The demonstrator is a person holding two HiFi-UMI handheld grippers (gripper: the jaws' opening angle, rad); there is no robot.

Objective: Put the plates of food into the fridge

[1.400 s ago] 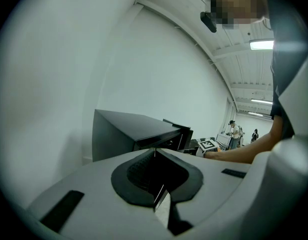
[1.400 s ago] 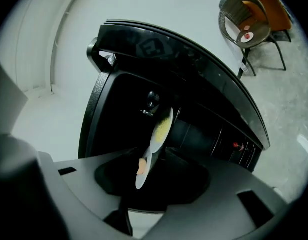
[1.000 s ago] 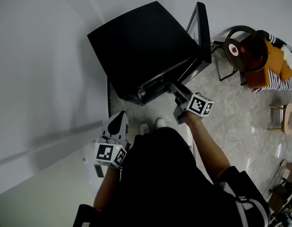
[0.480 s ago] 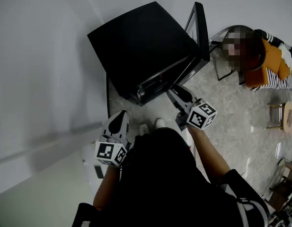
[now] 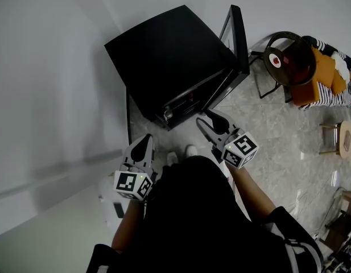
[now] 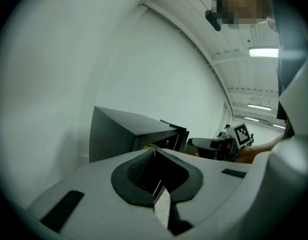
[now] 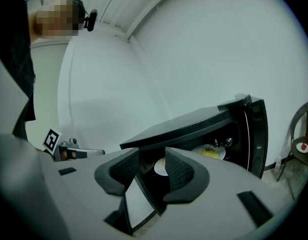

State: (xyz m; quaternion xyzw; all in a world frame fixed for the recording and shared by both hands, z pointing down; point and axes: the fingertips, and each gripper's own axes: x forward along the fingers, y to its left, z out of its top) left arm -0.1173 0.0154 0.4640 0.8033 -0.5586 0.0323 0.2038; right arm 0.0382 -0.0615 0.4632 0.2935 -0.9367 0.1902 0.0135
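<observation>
Nearest the camera, the left gripper [image 5: 142,143] is held low at the person's left side, above the pale floor [image 5: 289,135] beside the white wall [image 5: 50,67]. In the left gripper view its jaws are seen closed tip to tip, with nothing held between them. The right gripper [image 5: 209,120] is held further forward, just short of the fridge's open front and clear of it. In the right gripper view its jaws are seen standing apart and empty, with the fridge interior framed in the gap. Beyond both grippers a black fridge [image 5: 175,56] is set on the floor against the wall, its door [image 5: 238,36] swung open to the right. Inside the fridge two plates are made out from the right gripper view. A white plate [image 7: 160,167] is partly seen between the jaws, what it carries too hidden to name. A plate of yellow food [image 7: 209,152] is placed further right, near the door side. Further off to the right, a round dark table [image 5: 292,58] is noted well apart from the fridge, carrying a small red-and-white object [image 5: 275,61]. An orange cushion [image 5: 323,73] is seen just behind the table.
</observation>
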